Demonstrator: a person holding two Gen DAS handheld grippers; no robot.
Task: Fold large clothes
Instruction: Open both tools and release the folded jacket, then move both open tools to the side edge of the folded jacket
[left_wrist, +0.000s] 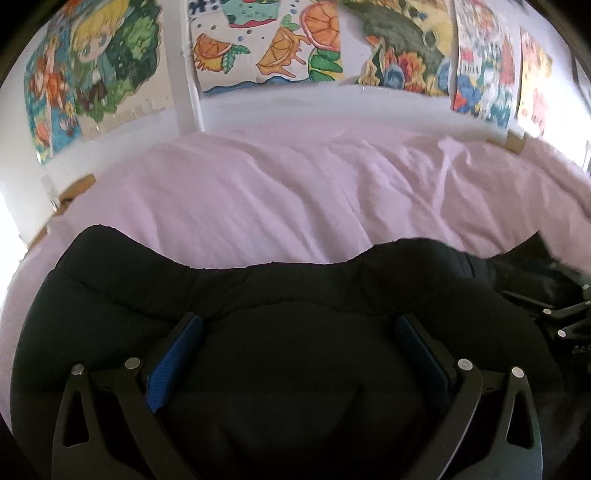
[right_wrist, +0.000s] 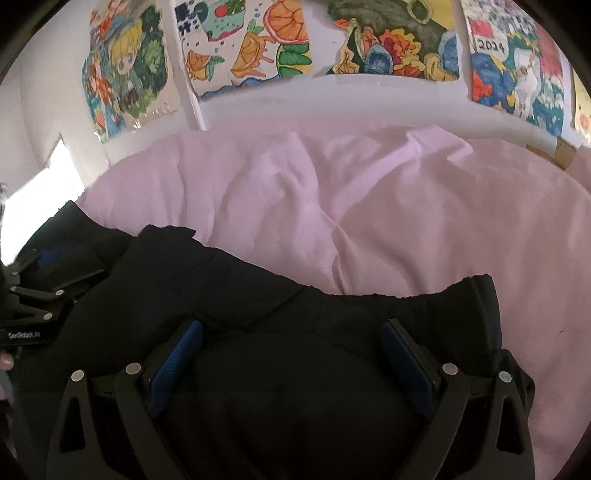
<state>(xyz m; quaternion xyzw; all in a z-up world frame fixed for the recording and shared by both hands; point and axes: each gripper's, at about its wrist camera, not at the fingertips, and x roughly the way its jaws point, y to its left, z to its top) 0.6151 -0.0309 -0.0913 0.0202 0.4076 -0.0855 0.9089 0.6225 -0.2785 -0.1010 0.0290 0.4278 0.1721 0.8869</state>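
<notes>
I count one black padded garment (left_wrist: 280, 295), two grippers and one pink bed sheet (left_wrist: 288, 192) under it all. On my left wrist feed the left gripper (left_wrist: 297, 325) has its two blue-padded fingers (left_wrist: 173, 365) spread wide apart over the garment, released, with nothing pinched between them; the dark fabric fills the lower half of the frame. On my right wrist feed the right gripper (right_wrist: 291, 328) shows the same: both blue pads (right_wrist: 173, 365) splayed wide over the same black garment (right_wrist: 295, 317), clamping nothing. Each feed catches the other tool: black linkage at the right edge of the left view, and at the far left of the right view, so the two sit near each other along the garment. The garment's far edge runs as a wavy line across mid-frame in both views. Beyond it the rumpled sheet lies open up to the white wall, giving me free room forward. I count at least five colourful drawings (left_wrist: 266, 40) taped along that wall at the top of the left view. A brown wooden corner (left_wrist: 515, 142) shows at the upper right.
</notes>
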